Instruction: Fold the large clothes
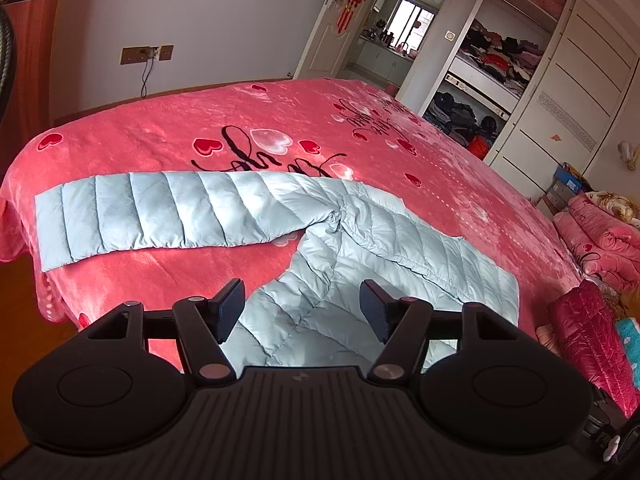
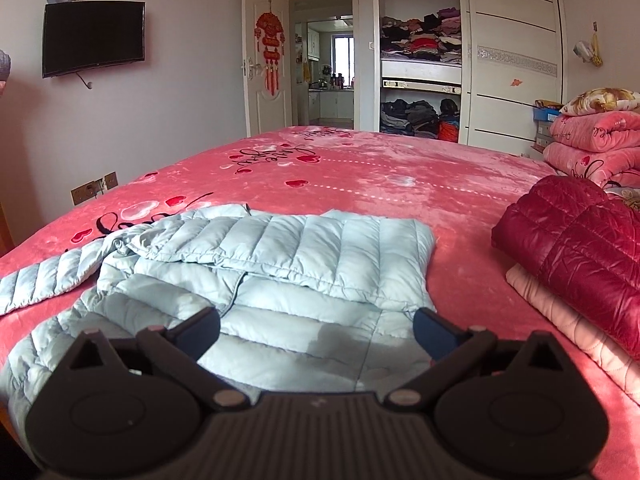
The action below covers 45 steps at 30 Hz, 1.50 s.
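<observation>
Pale blue puffer jacket [image 2: 280,280] lies flat on the pink bed [image 2: 400,168], near edge closest to you, part-folded: one side w/ its sleeve is already turned in across the body [image 2: 288,240], making a second layer on the far half. The other sleeve [image 1: 160,208] is stretched straight out to the left, flat on the blanket, well apart from the body except at the shoulder. Prob. laid out that way so it can be swung across in one move.

Your left gripper [image 1: 302,310] hangs above the jacket's near-left part, jaws wide, nothing between the pads; they've just been opening. Your right gripper [image 2: 316,330] hangs over the jacket's near hem, jaws also spread wide and empty, fabric showing clear between the fingers. Neither one touches the cloth, as far as either view shows.

Judgement: you're between grabs, w/ one side fold done and the long sleeve the obvious next pick. It's slick quilted stuff, so it'll likely slide and puff back; pinch a seam, not a bulge.

To the right, on the same bed: a folded dark red jacket [image 2: 572,240] sits atop a folded pale pink one [image 2: 568,328], apparently the finished stack, kept just beside the work area. Behind that, folded pink quilts [image 2: 592,144]. Across the room, an open wardrobe [image 2: 420,48] w/ stacked clothes, and a TV [image 2: 94,36] on the wall.
</observation>
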Available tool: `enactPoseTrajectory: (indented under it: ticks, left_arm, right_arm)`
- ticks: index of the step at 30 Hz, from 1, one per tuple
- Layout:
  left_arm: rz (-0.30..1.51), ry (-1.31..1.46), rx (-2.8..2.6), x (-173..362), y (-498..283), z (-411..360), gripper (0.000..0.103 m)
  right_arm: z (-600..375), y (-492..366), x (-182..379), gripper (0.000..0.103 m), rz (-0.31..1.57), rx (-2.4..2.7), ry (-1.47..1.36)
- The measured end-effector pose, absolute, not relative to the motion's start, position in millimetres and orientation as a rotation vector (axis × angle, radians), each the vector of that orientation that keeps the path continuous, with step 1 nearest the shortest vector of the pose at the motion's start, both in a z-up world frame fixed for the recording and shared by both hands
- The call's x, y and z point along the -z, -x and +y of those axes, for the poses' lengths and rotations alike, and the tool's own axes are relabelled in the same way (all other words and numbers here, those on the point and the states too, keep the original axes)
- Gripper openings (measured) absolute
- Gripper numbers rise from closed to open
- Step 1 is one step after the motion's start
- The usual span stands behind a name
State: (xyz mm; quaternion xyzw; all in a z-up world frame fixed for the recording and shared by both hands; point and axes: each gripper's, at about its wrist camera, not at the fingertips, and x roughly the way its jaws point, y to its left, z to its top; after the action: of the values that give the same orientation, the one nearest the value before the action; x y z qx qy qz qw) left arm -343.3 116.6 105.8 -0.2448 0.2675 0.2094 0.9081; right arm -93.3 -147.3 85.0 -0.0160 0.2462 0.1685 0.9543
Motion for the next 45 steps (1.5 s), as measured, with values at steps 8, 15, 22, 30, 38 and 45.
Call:
enactPoseTrajectory:
  ticks: [8,15,22,30,38,45]
  left_arm:
    - [0.493,0.500,-0.457,-118,359,130,0.083]
    - [0.420,0.460,-0.520,-136,372,145,0.088]
    - [0.386,0.502,-0.627,-139,381,172,0.093]
    - [0.333,0.932,-0.715,-78,370,236,0.095]
    - [0.275,1.243,-0.743,27,320,274,0.094]
    - [0.267,1.332,-0.743,99,283,289,0.092]
  right_arm:
    - [-145,124,-104,0.102,0.468,-0.338,0.054]
    - [-145,153,-114,0.102,0.422,-0.338,0.105]
    - [-165,183,-118,0.102,0.370,-0.310,0.106]
    - [-184,186,-102,0.102,0.382,-0.249,0.078]
    - [-186,171,-77,0.102,0.466,-0.213,0.080]
    - [-176,154,-59,0.102,0.531,-0.204,0.109]
